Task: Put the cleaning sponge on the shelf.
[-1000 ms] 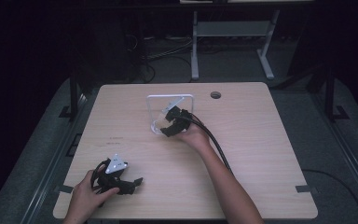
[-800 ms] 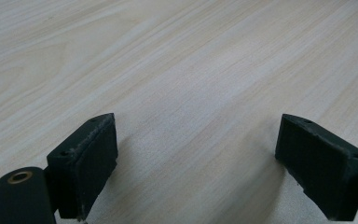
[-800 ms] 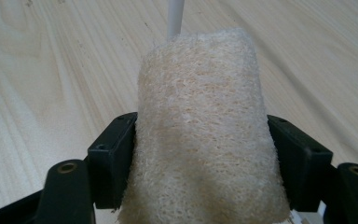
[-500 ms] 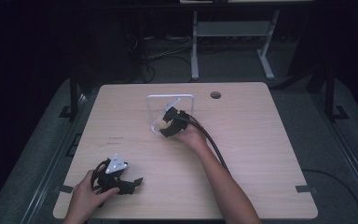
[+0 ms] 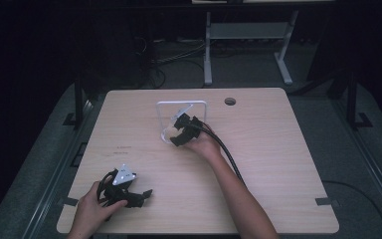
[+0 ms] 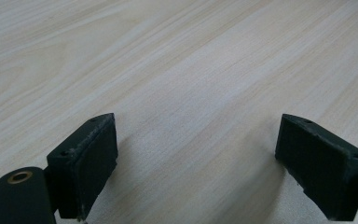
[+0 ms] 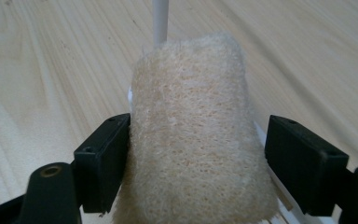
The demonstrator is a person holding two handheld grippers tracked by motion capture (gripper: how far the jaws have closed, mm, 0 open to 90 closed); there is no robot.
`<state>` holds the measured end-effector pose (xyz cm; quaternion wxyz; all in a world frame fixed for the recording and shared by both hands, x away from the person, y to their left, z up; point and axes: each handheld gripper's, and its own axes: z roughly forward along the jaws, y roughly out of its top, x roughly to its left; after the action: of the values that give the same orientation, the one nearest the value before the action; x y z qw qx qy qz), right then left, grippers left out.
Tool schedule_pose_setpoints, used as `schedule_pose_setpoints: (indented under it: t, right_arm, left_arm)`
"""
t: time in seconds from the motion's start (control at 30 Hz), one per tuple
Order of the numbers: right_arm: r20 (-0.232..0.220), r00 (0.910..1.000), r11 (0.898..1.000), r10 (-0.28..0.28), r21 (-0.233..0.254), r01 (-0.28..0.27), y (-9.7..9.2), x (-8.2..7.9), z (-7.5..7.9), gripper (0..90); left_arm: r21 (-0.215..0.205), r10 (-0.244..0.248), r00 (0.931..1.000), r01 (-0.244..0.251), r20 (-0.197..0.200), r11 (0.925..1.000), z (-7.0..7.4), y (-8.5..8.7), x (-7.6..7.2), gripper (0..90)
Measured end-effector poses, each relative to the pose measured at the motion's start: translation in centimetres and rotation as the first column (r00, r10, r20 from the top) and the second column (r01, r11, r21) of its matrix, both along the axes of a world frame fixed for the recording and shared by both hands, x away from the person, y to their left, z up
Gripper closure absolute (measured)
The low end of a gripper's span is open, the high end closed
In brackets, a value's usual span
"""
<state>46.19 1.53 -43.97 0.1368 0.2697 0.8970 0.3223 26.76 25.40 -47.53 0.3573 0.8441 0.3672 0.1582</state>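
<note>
- Right tool (image 5: pixel 175 137): your right hand (image 5: pixel 205 145) holds it over the near edge of the white tray (image 5: pixel 181 103), tips pointing toward the tray's near-left corner.
- In the right gripper view a beige loofah sponge (image 7: pixel 193 140) stands between the two black jaws. The left jaw touches its side; the right jaw stands apart from it with a clear gap, so the pads are not clamping it.
- Those jaws have just been opening, with the sponge between them.
- The sponge (image 5: pixel 169 133) sits at the tray's near-left corner; in the right gripper view the tray's white rim (image 7: pixel 160 21) runs away behind it, and more white edge shows under the right jaw. Whether the sponge rests inside the tray or on its rim you cannot tell from these angles.
- Left tool (image 5: pixel 140 196): your left hand (image 5: pixel 90 215) rests it on the table (image 5: pixel 278 164), well apart from the tray, toward the near-left corner of the table as seen from the tray.
- Its jaws are wide, nothing between them; the left gripper view looks along them at bare pale wood grain (image 6: pixel 196 93).
- A black cable (image 5: pixel 229 154) trails from the right tool back along your forearm, away from the tray.
- A round hole (image 5: pixel 230 101) in the table lies just right of the tray's far-right corner.
</note>
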Motion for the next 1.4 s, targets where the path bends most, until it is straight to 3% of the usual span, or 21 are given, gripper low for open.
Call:
schedule_pose_setpoints:
  t: [0.3,0.4,0.5,0.57,0.73,0.9,1.0,1.4]
  right_arm:
    - [0.034,0.9993,1.000,0.011,0.026,-0.012,-0.7,-1.5,2.4,22.8]
    - [0.031,0.9993,0.998,0.020,0.060,-0.021,-1.1,-2.4,3.3,28.3]
    - [0.030,0.9985,0.995,0.046,0.090,-0.048,-1.5,-3.3,3.8,43.8]
    - [0.013,0.9969,0.991,0.078,0.109,-0.079,-1.7,-3.9,4.0,59.9]
    - [-0.036,0.9897,0.986,0.138,0.100,-0.134,-1.6,-4.8,3.5,89.9]
    - [-0.079,0.9879,0.990,0.134,0.058,-0.129,-1.4,-4.5,1.7,90.0]
    - [-0.079,0.9905,0.994,0.112,0.028,-0.110,-1.6,-4.1,0.7,90.0]
    - [-0.076,0.9952,0.998,0.062,-0.005,-0.062,-2.7,-2.9,0.1,90.0]
  left_arm:
    - [0.000,0.000,1.0000,0.000,0.000,1.0000,0.0,0.0,0.0,12.2]
    - [0.002,0.000,1.0000,0.000,0.000,1.0000,0.0,0.0,0.0,12.1]
    - [-0.001,0.001,1.0000,-0.001,-0.002,1.0000,0.0,0.0,0.0,12.1]
    - [0.002,0.000,1.0000,0.000,0.000,1.0000,0.0,0.0,0.0,12.1]
    - [0.003,-0.001,1.0000,0.001,0.002,1.0000,0.0,0.0,0.0,12.1]
    - [0.001,-0.001,1.0000,0.001,0.000,1.0000,0.0,0.0,0.0,12.2]
    - [0.002,0.000,1.0000,0.000,0.000,1.0000,0.0,0.0,0.0,12.1]
    - [0.000,0.000,1.0000,0.000,0.002,1.0000,0.0,0.0,0.0,12.1]
